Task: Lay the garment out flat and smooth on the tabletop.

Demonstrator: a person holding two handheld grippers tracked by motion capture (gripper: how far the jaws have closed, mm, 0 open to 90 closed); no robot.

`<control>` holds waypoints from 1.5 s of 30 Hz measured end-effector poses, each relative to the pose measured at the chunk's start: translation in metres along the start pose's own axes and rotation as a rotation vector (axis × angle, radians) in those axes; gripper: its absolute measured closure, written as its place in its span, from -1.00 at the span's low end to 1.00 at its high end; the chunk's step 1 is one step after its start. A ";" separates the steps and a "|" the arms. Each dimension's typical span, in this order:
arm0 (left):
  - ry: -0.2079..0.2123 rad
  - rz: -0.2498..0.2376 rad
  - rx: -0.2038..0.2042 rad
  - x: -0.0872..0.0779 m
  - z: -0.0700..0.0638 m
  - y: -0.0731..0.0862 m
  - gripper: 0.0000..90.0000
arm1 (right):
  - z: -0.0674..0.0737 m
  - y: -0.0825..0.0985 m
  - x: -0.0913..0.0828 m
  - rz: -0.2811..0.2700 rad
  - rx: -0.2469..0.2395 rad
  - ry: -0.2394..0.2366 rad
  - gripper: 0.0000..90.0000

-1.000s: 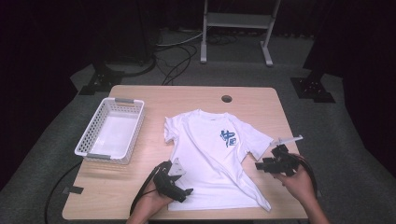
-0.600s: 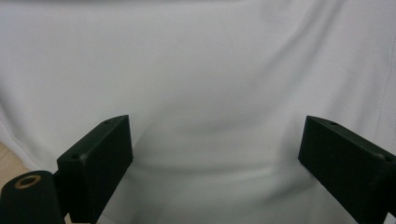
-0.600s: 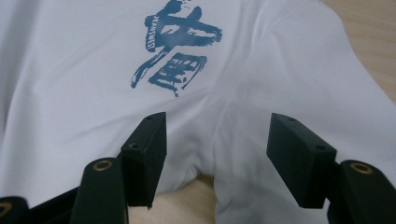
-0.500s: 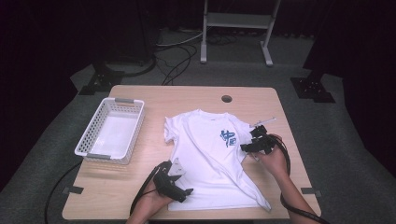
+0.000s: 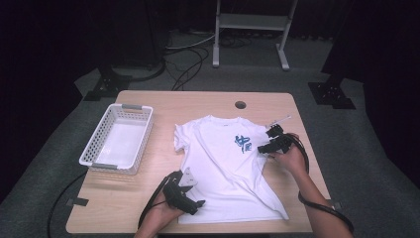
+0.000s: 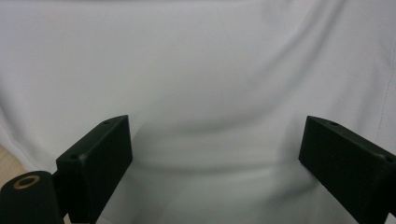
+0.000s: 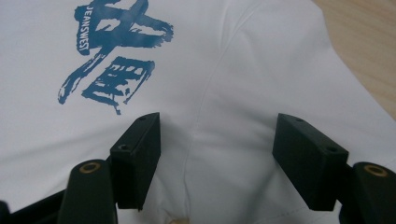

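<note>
I count one shirt [image 5: 225, 166], one basket [image 5: 118, 141], one surface [image 5: 198, 101], and two tools in my hands: left [image 5: 197, 203], right [image 5: 265, 142].

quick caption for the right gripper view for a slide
Open right gripper poised over the sleeve seam of a white T-shirt, beside its blue print.

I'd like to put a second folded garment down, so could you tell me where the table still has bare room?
Bare wood runs along the far edge of the table, behind the basket and T-shirt, and between those two. The near-left corner is free too. It is crowded where the left gripper and right gripper sit over the shirt.
</note>
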State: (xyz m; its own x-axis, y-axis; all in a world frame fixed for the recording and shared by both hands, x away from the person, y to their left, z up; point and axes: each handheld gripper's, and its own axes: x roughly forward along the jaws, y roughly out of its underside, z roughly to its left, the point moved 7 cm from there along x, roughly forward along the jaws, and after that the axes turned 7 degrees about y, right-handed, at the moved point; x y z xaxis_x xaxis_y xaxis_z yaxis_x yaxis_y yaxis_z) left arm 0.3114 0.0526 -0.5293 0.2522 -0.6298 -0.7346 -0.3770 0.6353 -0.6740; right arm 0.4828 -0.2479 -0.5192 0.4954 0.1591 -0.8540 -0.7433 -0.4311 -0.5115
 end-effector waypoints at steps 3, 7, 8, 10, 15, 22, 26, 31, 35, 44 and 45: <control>0.003 -0.001 0.002 0.001 0.000 -0.001 -0.80 | -0.012 -0.009 0.007 -0.005 -0.008 -0.005 -0.35; 0.003 0.004 0.005 0.001 0.001 -0.002 -0.80 | -0.023 -0.017 0.015 -0.014 -0.014 -0.008 -0.46; 0.004 0.005 0.006 0.002 0.001 -0.002 -0.80 | -0.026 -0.019 0.016 -0.017 -0.014 -0.009 -0.48; 0.005 0.005 0.007 0.002 0.001 -0.003 -0.80 | -0.030 -0.022 0.019 -0.026 -0.011 -0.008 -0.48; 0.007 -0.002 0.011 0.003 0.001 -0.003 -0.80 | -0.039 -0.028 0.024 -0.047 0.015 0.003 -0.50; -0.005 0.007 0.005 0.004 0.000 -0.005 -0.80 | -0.031 -0.024 0.010 -0.083 0.010 -0.004 -0.44; -0.012 0.011 0.008 0.003 0.000 -0.005 -0.80 | 0.000 -0.010 -0.022 -0.143 -0.052 -0.072 -0.44; -0.021 0.010 0.010 0.002 0.002 -0.005 -0.80 | 0.054 0.036 -0.050 -0.131 -0.157 -0.171 -0.43; -0.031 -0.006 -0.003 -0.002 0.006 -0.006 -0.80 | 0.076 0.069 -0.059 -0.119 -0.203 -0.171 -0.43; -0.089 -0.073 -0.049 -0.023 0.031 -0.013 -0.80 | 0.084 0.107 -0.067 -0.124 -0.166 -0.128 -0.44; -0.100 -0.076 -0.053 -0.025 0.035 -0.013 -0.80 | 0.084 0.110 -0.068 -0.126 -0.166 -0.116 -0.46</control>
State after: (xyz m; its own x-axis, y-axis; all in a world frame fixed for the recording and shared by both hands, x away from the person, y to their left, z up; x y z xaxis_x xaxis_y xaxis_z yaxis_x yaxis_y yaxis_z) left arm 0.3415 0.0756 -0.5049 0.3689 -0.6257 -0.6873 -0.3993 0.5611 -0.7251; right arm 0.3291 -0.2314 -0.5251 0.5178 0.3176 -0.7943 -0.5896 -0.5402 -0.6004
